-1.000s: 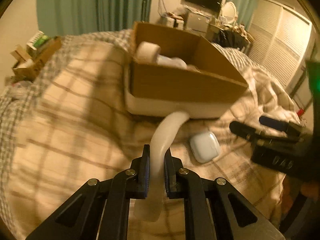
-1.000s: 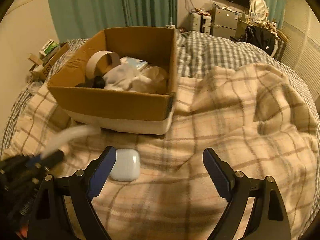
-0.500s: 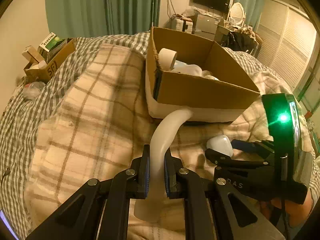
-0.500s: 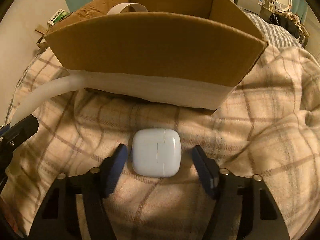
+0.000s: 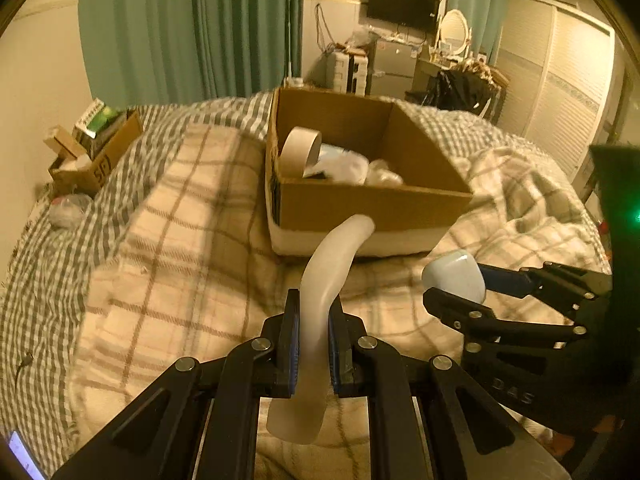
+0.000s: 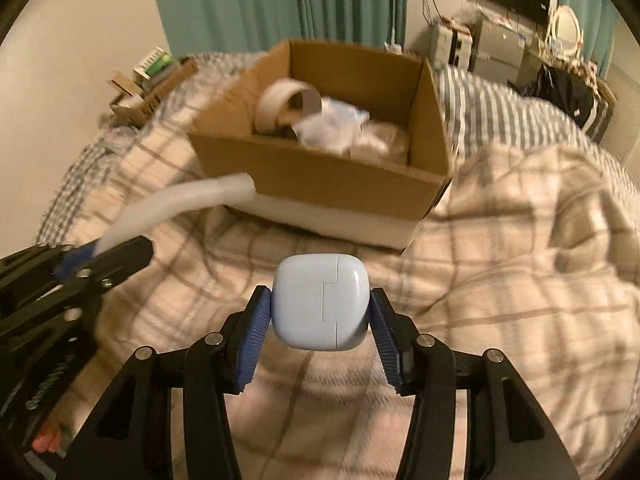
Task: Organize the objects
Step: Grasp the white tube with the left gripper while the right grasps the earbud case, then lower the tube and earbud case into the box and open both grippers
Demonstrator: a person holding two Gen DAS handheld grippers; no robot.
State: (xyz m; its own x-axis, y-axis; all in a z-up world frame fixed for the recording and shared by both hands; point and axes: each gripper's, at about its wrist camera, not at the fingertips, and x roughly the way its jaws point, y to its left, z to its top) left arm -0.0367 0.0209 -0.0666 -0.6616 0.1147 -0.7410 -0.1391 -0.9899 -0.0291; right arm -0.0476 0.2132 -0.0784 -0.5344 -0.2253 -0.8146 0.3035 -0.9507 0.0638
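My left gripper [image 5: 313, 316] is shut on a curved white plastic piece [image 5: 325, 280], held above the plaid blanket in front of the cardboard box [image 5: 372, 204]. My right gripper [image 6: 320, 312] is shut on a pale blue earbud case [image 6: 320, 302], lifted off the blanket. In the left wrist view the right gripper [image 5: 460, 288] and the case [image 5: 454, 276] are at the right. In the right wrist view the left gripper [image 6: 100, 254] and the white piece [image 6: 176, 204] are at the left. The box [image 6: 320, 172] holds a tape roll [image 6: 286, 106] and white crumpled items.
The plaid blanket [image 6: 520, 280] lies over a checked bedspread [image 5: 44, 272]. A small carton of clutter [image 5: 94, 152] sits at the bed's far left. Green curtains, a TV and a dresser stand behind the bed.
My right gripper closed on the earbud case and lifted it off the blanket. My left gripper rose with the white piece, so the box interior shows more.
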